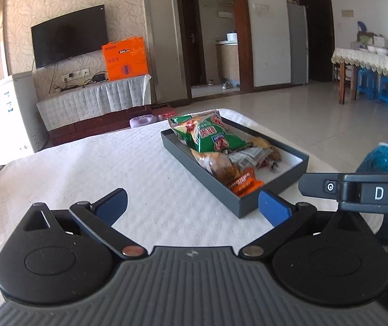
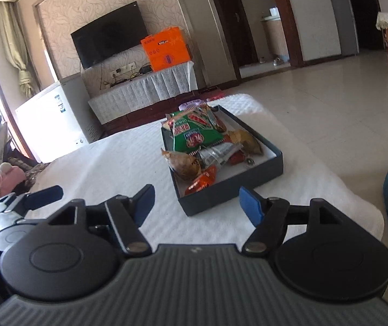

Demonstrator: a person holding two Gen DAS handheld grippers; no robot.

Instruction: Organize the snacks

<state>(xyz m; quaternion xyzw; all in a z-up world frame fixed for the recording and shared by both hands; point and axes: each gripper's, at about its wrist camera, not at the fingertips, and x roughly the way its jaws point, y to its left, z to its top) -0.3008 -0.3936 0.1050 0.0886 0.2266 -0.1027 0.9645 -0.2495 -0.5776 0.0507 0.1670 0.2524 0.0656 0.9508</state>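
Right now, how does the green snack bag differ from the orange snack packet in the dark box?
The green snack bag is the larger; the orange snack packet is small.
The green bag lies on top of the pile toward the far end of the dark box; the orange packet lies low at the near end, by the wall.
Both are inside the box, and no gripper touches either.

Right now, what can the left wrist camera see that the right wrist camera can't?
Only the left wrist view shows the blue stools under the lace-covered table. Only the right wrist view shows a curtain and a pink plush toy. Both show the dark tray of snacks, the television, the orange box, and both hand-held grippers open.
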